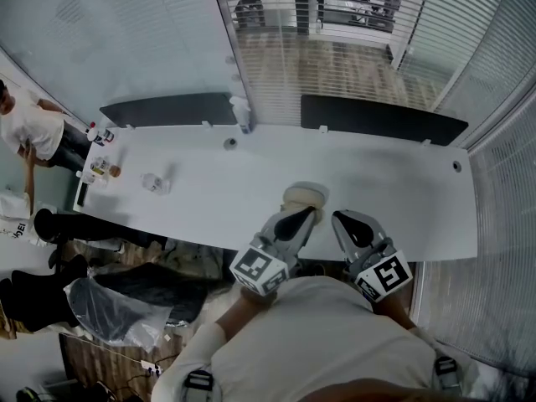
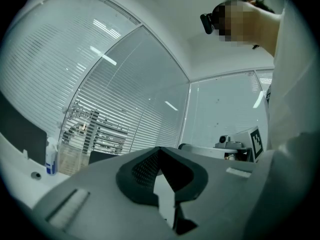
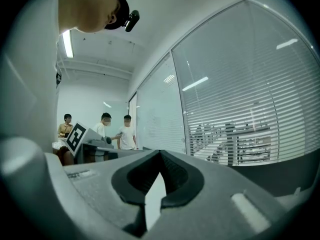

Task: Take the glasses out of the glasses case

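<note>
Nothing looks done yet: the cream glasses case point(image 1: 303, 196) lies seemingly closed near the bench's point(image 1: 251, 191) front edge, just ahead of the left tongs point(image 1: 308, 214), which, like the right tongs point(image 1: 339, 219), are pressed together and empty.

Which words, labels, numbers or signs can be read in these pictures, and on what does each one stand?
No text can be read with certainty.
White thing at the head view's left edge: a few dark letters, too blurred.
Small bottles on the table: labels too small.
Marker cubes on the left gripper and right gripper: square patterns only, no letters.
</note>
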The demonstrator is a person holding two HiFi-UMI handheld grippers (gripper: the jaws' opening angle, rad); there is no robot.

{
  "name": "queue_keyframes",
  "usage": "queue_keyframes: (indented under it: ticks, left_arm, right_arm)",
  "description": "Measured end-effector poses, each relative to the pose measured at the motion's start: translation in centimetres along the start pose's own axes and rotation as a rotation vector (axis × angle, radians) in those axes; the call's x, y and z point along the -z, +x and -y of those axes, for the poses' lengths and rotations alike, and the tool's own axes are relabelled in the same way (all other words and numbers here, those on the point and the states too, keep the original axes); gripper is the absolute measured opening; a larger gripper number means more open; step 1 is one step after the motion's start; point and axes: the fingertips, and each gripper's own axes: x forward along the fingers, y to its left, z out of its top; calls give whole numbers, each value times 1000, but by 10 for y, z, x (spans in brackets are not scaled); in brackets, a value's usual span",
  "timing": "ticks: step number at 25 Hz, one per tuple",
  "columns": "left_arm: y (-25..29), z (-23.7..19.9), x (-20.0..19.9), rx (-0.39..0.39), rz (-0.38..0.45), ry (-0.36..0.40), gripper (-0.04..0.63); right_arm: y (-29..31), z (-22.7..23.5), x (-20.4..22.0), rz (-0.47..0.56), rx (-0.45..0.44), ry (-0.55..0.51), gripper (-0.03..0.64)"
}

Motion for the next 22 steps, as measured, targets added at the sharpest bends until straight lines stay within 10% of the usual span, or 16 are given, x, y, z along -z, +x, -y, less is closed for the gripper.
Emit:
queue_keyframes:
  ticks: [22]
  left_arm:
    - [-1,-7,0,-7,-1,-9,3]
  right_arm:
    - [11,-2,0,3,-27,3,0]
